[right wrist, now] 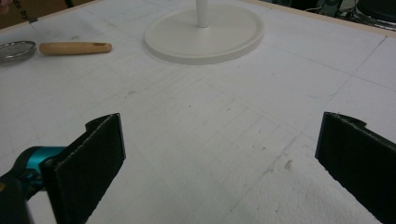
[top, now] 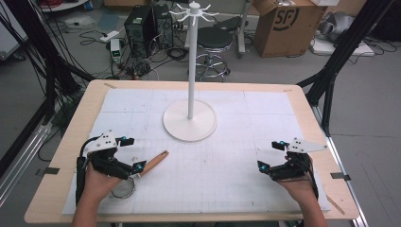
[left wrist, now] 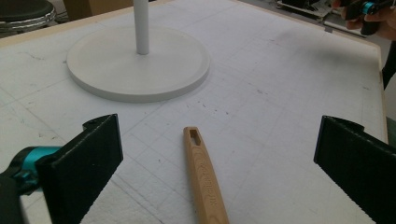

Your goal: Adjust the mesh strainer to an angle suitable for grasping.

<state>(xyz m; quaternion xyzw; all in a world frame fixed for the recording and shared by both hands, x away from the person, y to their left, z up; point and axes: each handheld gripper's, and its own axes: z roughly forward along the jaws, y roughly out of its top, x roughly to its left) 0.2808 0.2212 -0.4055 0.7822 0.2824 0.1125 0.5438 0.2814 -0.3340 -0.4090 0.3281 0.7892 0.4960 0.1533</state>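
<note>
Tools (top: 134, 153) (top: 269, 155) both spread wide, left one over wooden strainer handle (left wrist: 204, 179), nothing gripped.

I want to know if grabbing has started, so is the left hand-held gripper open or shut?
Open. In its own view the left hand-held gripper has both black jaws standing wide apart, with the wooden handle lying untouched between them.

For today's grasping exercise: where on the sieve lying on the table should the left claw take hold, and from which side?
Take the sieve by its wooden handle, probably around mid-length. The handle lies flat on the mat, long and narrow, running away between the left claw's open jaws, so come down from above and close across its width. The mesh bowl is round and shallow, a poorer hold.
</note>
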